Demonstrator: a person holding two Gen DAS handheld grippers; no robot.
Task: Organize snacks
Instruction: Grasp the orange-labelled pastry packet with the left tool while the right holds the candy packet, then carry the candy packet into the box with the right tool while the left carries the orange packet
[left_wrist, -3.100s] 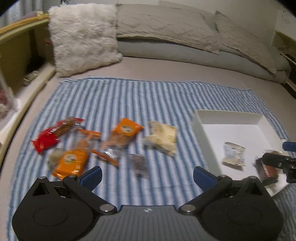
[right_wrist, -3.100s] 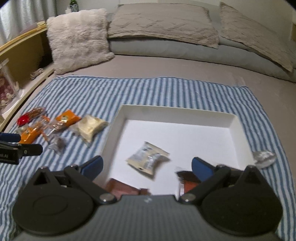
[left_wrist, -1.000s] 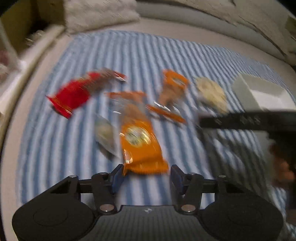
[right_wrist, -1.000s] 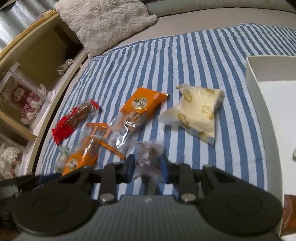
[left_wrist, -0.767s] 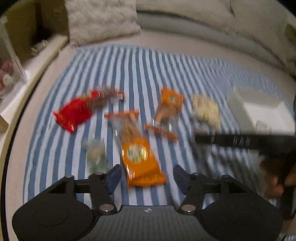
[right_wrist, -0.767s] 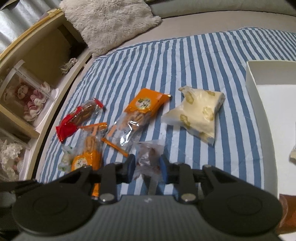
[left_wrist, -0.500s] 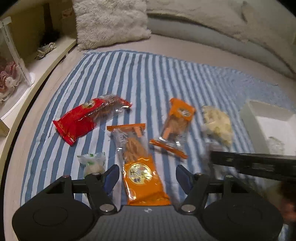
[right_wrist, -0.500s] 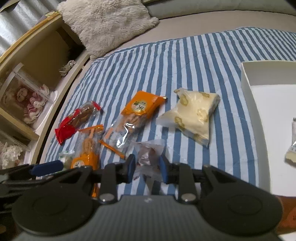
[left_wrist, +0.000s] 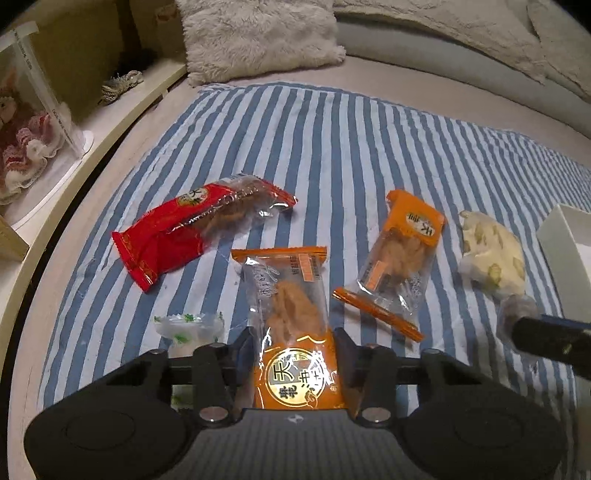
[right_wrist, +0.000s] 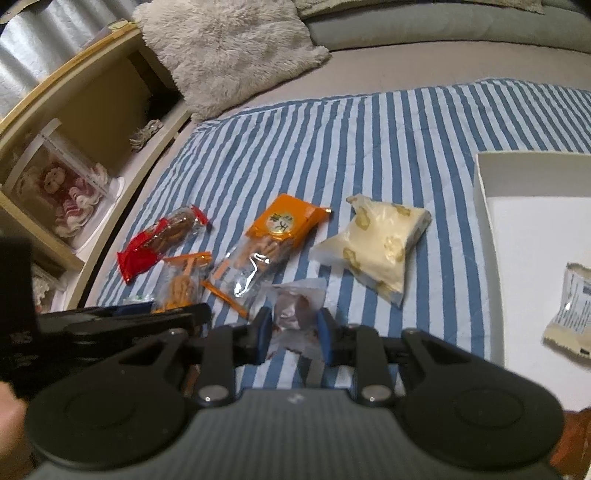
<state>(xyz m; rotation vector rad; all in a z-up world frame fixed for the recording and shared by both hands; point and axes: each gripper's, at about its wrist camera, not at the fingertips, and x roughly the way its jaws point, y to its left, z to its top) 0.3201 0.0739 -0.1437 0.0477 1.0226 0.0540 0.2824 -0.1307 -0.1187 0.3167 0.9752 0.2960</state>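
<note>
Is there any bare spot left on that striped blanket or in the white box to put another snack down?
The striped blanket is bare between the fluffy pillow and the red packet. The white box floor is bare beside the white wrapper. It is crowded near both jaws, where packets lie close together.

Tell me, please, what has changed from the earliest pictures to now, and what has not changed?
Both grippers left the white box for the loose snacks. The left gripper, open before, has closed around the orange packet. The right gripper has closed on the small clear packet. The red packet, the pale yellow bag and the second orange packet lie as before.
</note>
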